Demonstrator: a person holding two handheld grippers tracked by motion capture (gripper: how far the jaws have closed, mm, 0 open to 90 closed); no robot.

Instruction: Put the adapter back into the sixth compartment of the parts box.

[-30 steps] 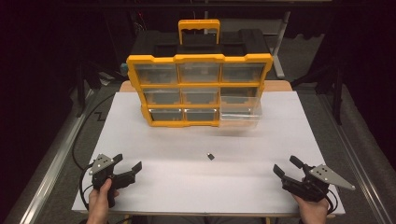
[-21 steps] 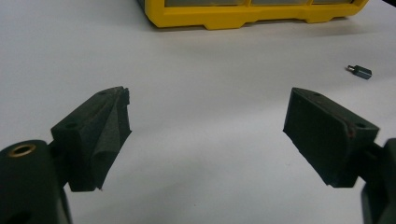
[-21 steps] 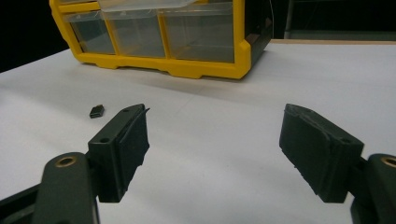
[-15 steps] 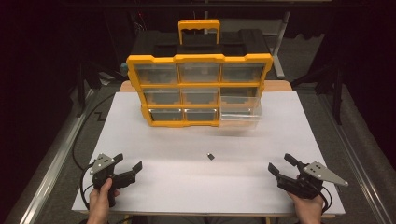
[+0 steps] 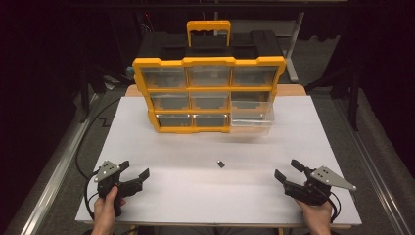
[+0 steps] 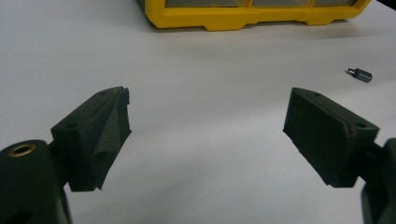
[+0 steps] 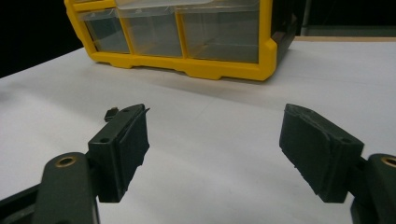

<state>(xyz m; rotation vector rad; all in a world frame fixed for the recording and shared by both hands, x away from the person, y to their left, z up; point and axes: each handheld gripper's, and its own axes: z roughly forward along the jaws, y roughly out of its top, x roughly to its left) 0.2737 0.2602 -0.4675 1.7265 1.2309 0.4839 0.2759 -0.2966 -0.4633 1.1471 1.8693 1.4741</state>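
1. While the yellow organizer point(image 5: 209, 95) is standing upright at the far middle of the white table point(image 5: 161, 152), its black carrying case is sitting behind it and its yellow handle point(image 5: 209, 30) is rising above.
2. One clear drawer point(image 5: 252, 116) at the organizer's lower right is sticking out toward the person, resting over the table surface.
3. A small dark part point(image 5: 221, 164) is lying alone on the white surface, well in front of the organizer and between the two tools; in the left gripper view it is lying at the upper right point(image 6: 360, 74), with a tiny metal tip pointing left.
4. The left gripper point(image 5: 135, 176) is being held by the person's left hand point(image 5: 105, 208) near the table's near left corner, its jaws standing wide apart with nothing between them.
5. The right gripper point(image 5: 288, 170) is being held by the right hand point(image 5: 317, 215) near the near right corner, its jaws likewise spread apart and gripping nothing.
6. In the right gripper view, the small part is peeking out just behind the left jaw point(image 7: 110, 113), with the organizer's lower row of clear drawers beyond.
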